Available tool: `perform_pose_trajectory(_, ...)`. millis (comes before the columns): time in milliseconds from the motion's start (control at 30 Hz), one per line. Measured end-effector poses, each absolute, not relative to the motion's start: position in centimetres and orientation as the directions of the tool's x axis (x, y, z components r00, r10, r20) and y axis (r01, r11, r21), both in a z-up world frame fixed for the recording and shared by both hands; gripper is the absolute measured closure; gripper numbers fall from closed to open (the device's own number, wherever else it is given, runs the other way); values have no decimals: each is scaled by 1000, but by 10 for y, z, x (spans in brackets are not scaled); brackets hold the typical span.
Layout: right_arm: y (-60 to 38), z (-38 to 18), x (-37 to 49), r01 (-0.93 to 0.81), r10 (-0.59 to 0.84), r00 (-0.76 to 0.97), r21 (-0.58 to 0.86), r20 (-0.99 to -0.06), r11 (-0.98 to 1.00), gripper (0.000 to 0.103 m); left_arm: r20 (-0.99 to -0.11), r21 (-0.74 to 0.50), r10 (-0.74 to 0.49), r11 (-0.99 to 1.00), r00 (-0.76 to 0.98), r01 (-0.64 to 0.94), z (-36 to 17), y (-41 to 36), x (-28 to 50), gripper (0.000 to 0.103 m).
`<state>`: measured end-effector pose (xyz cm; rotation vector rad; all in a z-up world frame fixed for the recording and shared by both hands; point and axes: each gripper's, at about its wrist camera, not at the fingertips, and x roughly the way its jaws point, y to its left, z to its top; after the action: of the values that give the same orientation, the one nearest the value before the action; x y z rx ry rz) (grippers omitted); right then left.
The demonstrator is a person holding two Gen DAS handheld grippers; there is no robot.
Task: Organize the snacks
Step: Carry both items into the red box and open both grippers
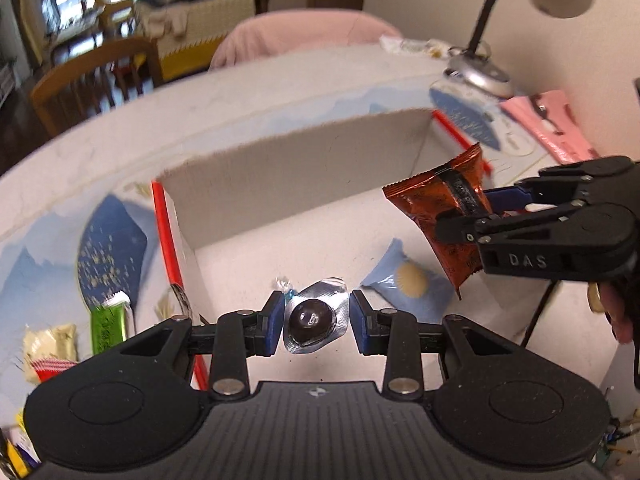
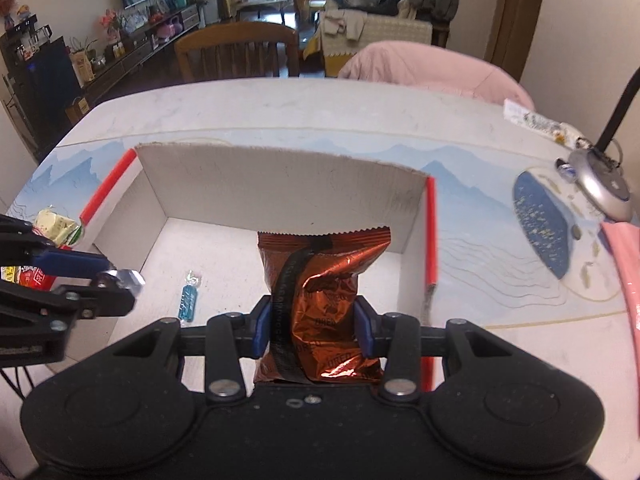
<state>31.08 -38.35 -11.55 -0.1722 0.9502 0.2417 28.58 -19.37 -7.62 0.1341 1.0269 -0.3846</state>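
My left gripper point(image 1: 316, 320) is shut on a clear-and-silver blister pack point(image 1: 314, 322) with a dark round chocolate in it, held over the floor of the white cardboard box point(image 1: 280, 168). My right gripper point(image 2: 314, 328) is shut on a copper-brown foil snack packet point(image 2: 324, 308), which stands upright between the pads above the box point(image 2: 280, 188). In the left wrist view the right gripper point(image 1: 468, 212) and its packet point(image 1: 436, 208) hang at the right. The right wrist view shows the left gripper point(image 2: 124, 284) at the left edge. A light blue packet point(image 1: 404, 284) and a small blue candy point(image 2: 188, 300) lie in the box.
A green packet point(image 1: 106, 326) and a cream packet point(image 1: 48, 344) lie on the table left of the box. A desk lamp point(image 1: 476, 76) and a pink item point(image 1: 552, 128) sit to the right. Chairs stand beyond the table's far edge.
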Motion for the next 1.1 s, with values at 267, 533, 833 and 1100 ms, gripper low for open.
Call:
perform_pose_trajectory(267, -367, -136, 317, -308, 121, 492, -42, -862, 951, 63, -895, -19, -193, 917, 401, 399, -100, -212, 297, 69)
perform_pose_trajectory(533, -370, -144, 323, -275, 107, 463, -28, -880, 961, 62, -921, 6, -160, 906, 355, 423, -117, -217, 299, 69)
perform_pose_trajectory(833, -378, -144, 326, -256, 124, 465, 1, -877, 967, 62, -928, -16, -177, 899, 328, 438, -122, -216, 295, 67)
perform_pose_trajectory(1100, -385, -139, 320, -231, 135, 474, 25, -870, 973, 61, -914, -56, -218, 904, 343, 425, -114, -208, 287, 61)
